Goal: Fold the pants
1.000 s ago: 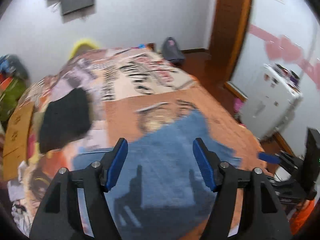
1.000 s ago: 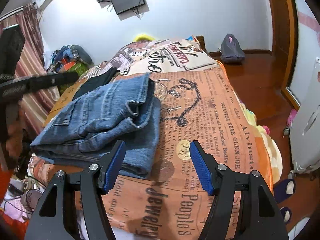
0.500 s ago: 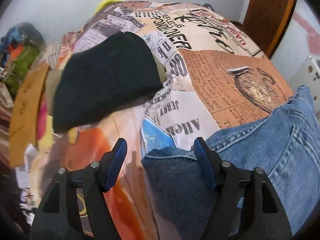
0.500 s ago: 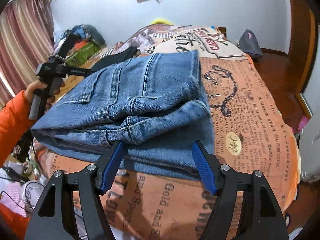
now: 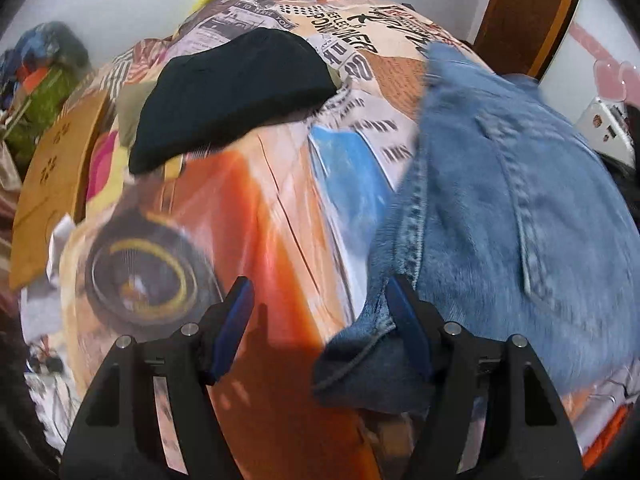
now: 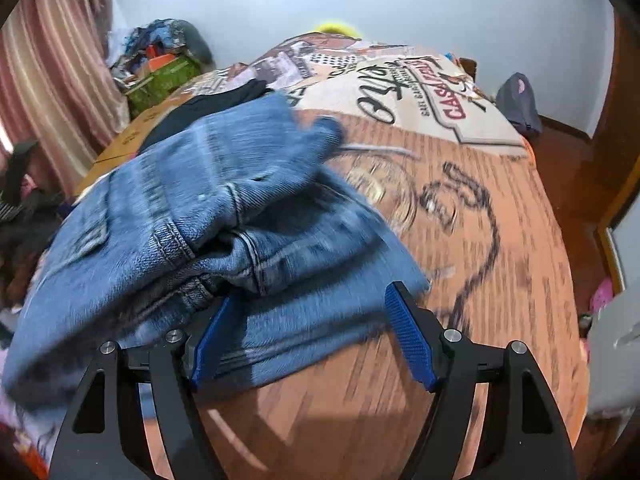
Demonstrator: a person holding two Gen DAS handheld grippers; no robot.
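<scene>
Jeans [image 6: 224, 216], one folded pair; two grippers, left [image 5: 320, 332], right [image 6: 304, 336], open, empty.

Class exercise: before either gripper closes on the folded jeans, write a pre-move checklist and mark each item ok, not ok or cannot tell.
1. Left gripper jaws apart, nothing clamped: ok.
2. Right gripper jaws apart, nothing clamped: ok.
3. Jeans lie folded on the bedspread: ok.
4. Jeans corner sits between the left jaws: ok.
5. Black garment lies apart from the jeans: ok.
6. Layers squarely aligned: cannot tell, the frames are blurred.
</scene>
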